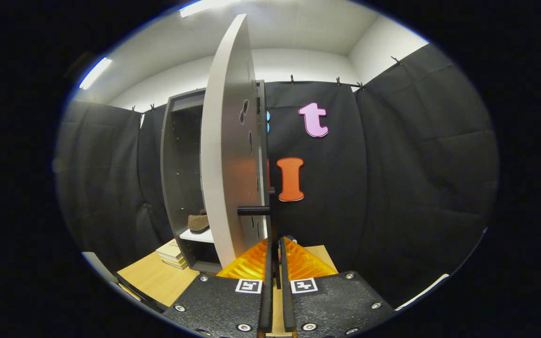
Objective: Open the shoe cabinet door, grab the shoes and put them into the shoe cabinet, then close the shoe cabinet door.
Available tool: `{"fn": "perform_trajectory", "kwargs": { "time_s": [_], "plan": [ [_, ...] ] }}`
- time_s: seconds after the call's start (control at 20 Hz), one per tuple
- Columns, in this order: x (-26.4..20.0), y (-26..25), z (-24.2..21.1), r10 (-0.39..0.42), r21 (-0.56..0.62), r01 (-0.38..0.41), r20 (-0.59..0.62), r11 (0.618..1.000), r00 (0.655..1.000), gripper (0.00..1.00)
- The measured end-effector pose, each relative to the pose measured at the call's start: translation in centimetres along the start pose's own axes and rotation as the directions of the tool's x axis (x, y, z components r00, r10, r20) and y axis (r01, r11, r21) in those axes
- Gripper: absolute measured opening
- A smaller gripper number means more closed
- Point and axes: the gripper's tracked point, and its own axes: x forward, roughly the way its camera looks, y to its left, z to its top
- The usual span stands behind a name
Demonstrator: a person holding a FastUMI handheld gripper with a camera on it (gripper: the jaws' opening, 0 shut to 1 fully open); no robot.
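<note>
Gripper point(275, 246) fingers nearly together, empty, just below door handle point(253, 211); cabinet door point(228, 141) ajar, edge-on; shoe point(198, 221) on shelf point(198, 235) inside shoe cabinet point(176, 155); books point(172, 253) beside cabinet on tabletop point(155, 279).

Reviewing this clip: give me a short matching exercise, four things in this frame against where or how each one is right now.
Things:
1. cabinet door
2. shoe
3. stack of books
4. tongs

States:
A. on the table beside the cabinet's base
B. fingers close together, just below the door handle
C. swung open, seen almost edge-on
D. on a shelf inside the cabinet

Pairs: 1-C, 2-D, 3-A, 4-B
</note>
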Motion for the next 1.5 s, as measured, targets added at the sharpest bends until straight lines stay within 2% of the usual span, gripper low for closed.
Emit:
{"fn": "perform_trajectory", "kwargs": {
  "time_s": [0.3, 0.55, 0.7, 0.8, 0.9, 1.0, 1.05, 1.2, 1.35, 1.5],
  "plan": [
    [-3.7, 0.6, 1.4, -0.138, -0.043, 0.139, 0.028, 0.989, 0.99, 0.08],
    [-6.2, 5.6, 0.6, -0.222, -0.073, 0.223, 0.01, 0.972, 0.975, 0.08],
    [-6.3, 9.5, -1.5, -0.228, -0.07, 0.226, -0.023, 0.972, 0.973, 0.08],
    [-5.9, 12.6, -3.2, -0.206, -0.051, 0.204, -0.048, 0.978, 0.977, 0.09],
    [-5.2, 15.6, -4.9, -0.178, -0.052, 0.174, -0.084, 0.983, 0.98, 0.14],
    [-4.3, 17.9, -6.8, -0.151, -0.06, 0.144, -0.129, 0.988, 0.98, 0.23],
    [-3.8, 19.0, -8.1, -0.131, -0.06, 0.123, -0.158, 0.991, 0.979, 0.32],
    [-2.1, 21.5, -12.8, -0.078, -0.068, 0.063, -0.26, 0.996, 0.963, 0.47],
    [-0.1, 22.9, -17.5, -0.036, -0.079, 0.009, -0.346, 0.997, 0.937, 0.55],
    [2.1, 23.8, -22.2, -0.017, -0.06, -0.007, -0.391, 0.998, 0.92, 0.59]
  ]
}}
